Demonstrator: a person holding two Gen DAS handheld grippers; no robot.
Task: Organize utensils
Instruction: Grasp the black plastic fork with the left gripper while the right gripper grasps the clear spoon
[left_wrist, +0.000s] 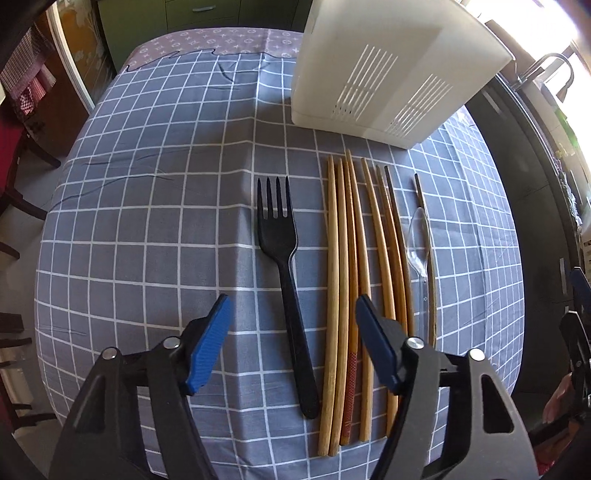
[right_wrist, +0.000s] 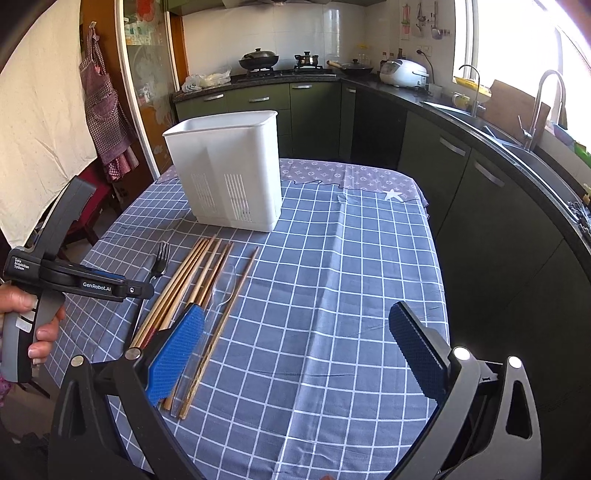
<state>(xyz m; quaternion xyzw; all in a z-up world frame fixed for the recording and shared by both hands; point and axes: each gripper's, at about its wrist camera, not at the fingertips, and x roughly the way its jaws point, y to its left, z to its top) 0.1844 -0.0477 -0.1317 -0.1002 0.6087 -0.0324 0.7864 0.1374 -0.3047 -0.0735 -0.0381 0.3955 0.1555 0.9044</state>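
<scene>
A black plastic fork (left_wrist: 282, 258) lies on the checked tablecloth, tines pointing away. Right of it lie several wooden chopsticks (left_wrist: 345, 295) side by side, and a clear plastic spoon (left_wrist: 419, 236) among the rightmost ones. A white slotted utensil holder (left_wrist: 380, 66) stands upright behind them. My left gripper (left_wrist: 293, 345) is open, hovering over the fork's handle, empty. In the right wrist view the fork (right_wrist: 160, 256), chopsticks (right_wrist: 184, 291), spoon (right_wrist: 223, 286) and holder (right_wrist: 229, 166) lie ahead to the left. My right gripper (right_wrist: 299, 350) is open and empty above bare cloth, right of the chopsticks.
The table (right_wrist: 351, 277) has a blue checked cloth with its edge close on the right. Dark kitchen cabinets (right_wrist: 461, 166) and a sink counter run along the right. A red chair (left_wrist: 22, 147) stands left of the table. The left handheld gripper body (right_wrist: 55, 273) shows at the left.
</scene>
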